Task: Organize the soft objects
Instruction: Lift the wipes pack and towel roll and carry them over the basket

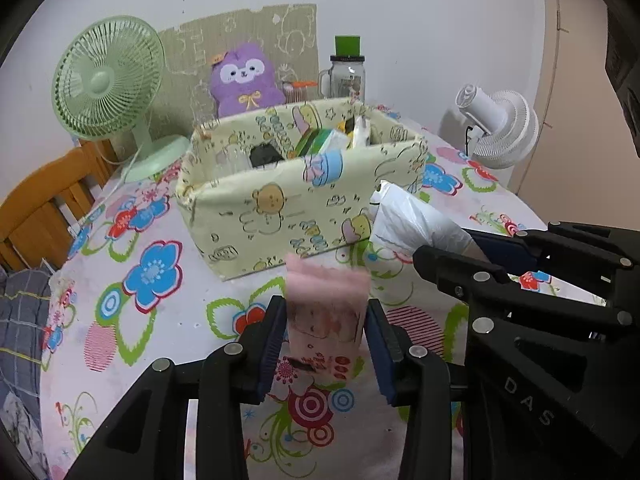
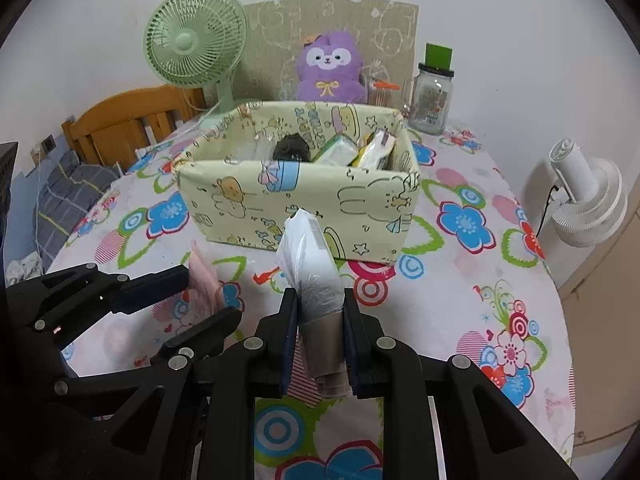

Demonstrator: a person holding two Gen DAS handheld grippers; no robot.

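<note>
Left wrist view: left gripper (image 1: 326, 344) clamps pink tissue pack (image 1: 326, 312) | right gripper (image 2: 320, 340) clamps plastic-wrapped roll (image 2: 310, 264) | fabric box (image 2: 296, 200) beyond.

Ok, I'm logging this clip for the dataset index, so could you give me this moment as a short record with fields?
surface: table with flowered cloth
left tongs: shut on a pink packet, held above the cloth
right tongs: shut on a roll of white plastic bags
container: cartoon-print fabric box, open top, already holding several items
position: both tongs in front of the box, not yet over it
background: green fan, purple plush, glass jar, white fan
</note>
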